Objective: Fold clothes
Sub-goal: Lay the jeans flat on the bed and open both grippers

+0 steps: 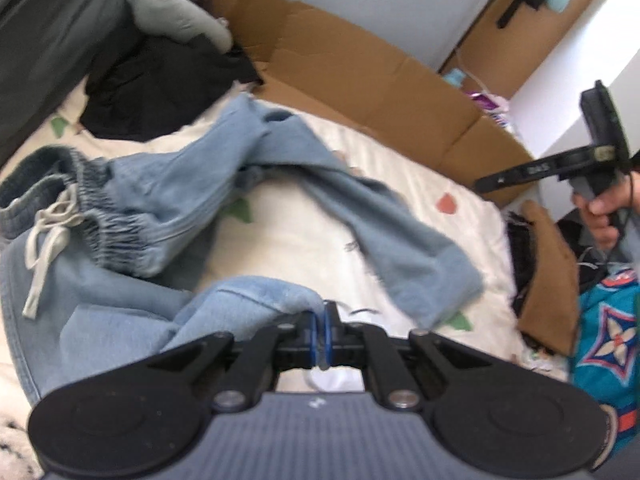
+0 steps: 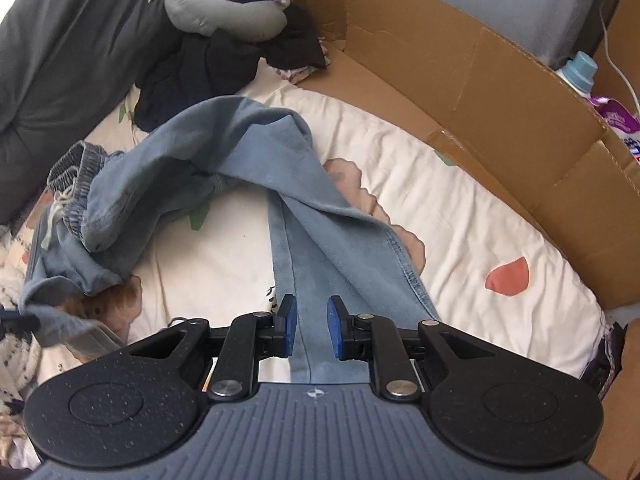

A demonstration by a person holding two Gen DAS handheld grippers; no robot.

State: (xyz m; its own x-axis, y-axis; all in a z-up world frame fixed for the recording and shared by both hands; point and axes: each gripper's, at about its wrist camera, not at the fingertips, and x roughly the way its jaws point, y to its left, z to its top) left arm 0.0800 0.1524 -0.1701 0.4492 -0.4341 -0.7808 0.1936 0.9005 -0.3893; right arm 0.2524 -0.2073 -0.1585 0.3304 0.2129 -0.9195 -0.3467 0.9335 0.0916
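**Jeans half sorted, one leg pinched**

The jeans point(image 1: 168, 184) are sprawled on the bed point(image 1: 400, 168), legs splayed. Left gripper point(image 1: 320, 334) is clamped on one hem, probably to pull it straight. Right gripper point(image 2: 311, 326) hangs with jaws apart over the other leg point(image 2: 320, 248), not pinching it.

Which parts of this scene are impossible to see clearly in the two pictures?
- Left wrist view: the jeans hem is hidden inside the shut left claw.
- Right wrist view: the trouser leg end is covered by the right claw body.
- Right wrist view: the bottle label is cut off by cardboard.
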